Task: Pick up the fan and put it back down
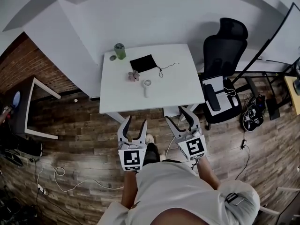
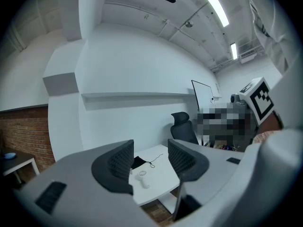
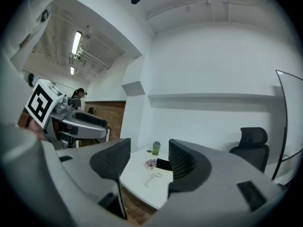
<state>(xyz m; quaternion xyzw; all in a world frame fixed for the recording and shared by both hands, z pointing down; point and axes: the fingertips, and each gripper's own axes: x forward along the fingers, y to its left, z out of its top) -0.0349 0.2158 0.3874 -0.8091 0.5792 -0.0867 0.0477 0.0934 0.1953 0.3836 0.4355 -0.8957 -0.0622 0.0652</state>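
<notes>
Person's pale shirt (image 1: 178,191) fills the bottom of the head view, w/ both grippers held out level in front over the wood floor (image 1: 79,130), short of the tabletop (image 1: 173,78). L gripper (image 1: 136,121): jaws apart, nothing btw them; its own view looks through the gap at the far-off tabletop. R gripper (image 1: 176,114): jaws also apart and empty, same sight through its gap. Neither touches anything.

Small white fan (image 1: 147,87) lies flat near the middle of the white tabletop, round head toward the wall, handle toward the person, well apart from both grippers. Just beyond it sits a small pink item (image 1: 134,75), then a black pouch (image 1: 143,63) w/ a thin cord (image 1: 166,68) trailing to its right. Green cup (image 1: 120,51) stands at the far left corner. Black office chair (image 1: 224,50) is at the tabletop's right side.
</notes>
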